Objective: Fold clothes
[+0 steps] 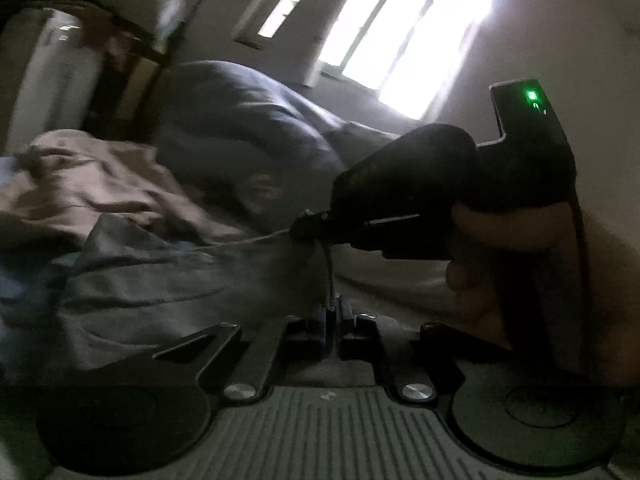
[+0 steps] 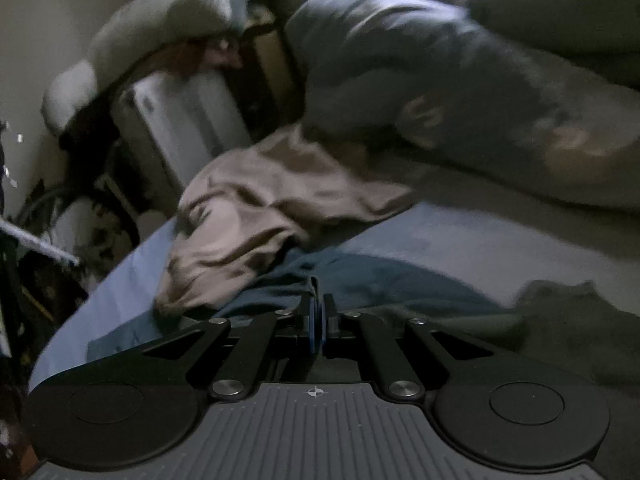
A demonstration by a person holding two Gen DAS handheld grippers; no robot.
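Note:
A grey-blue garment [image 1: 160, 280] lies rumpled on the bed. My left gripper [image 1: 330, 312] is shut on its edge, low in the left wrist view. Just above it, a hand holds my right gripper [image 1: 310, 229], also shut on the same edge, so a short stretch of cloth runs taut between the two. In the right wrist view the garment [image 2: 380, 280] looks dark teal, and a fold of it is pinched in my right gripper [image 2: 319, 316]. The picture is dim and blurred.
A crumpled beige garment [image 2: 260, 208] lies beyond the held one, on the light blue sheet [image 2: 120, 292]. A dark cloth [image 2: 568, 320] lies at the right. Big dark pillows [image 2: 440, 60] fill the bed's far side. A silver suitcase [image 2: 180, 120] stands beside the bed, and a bright window [image 1: 400, 32] is behind.

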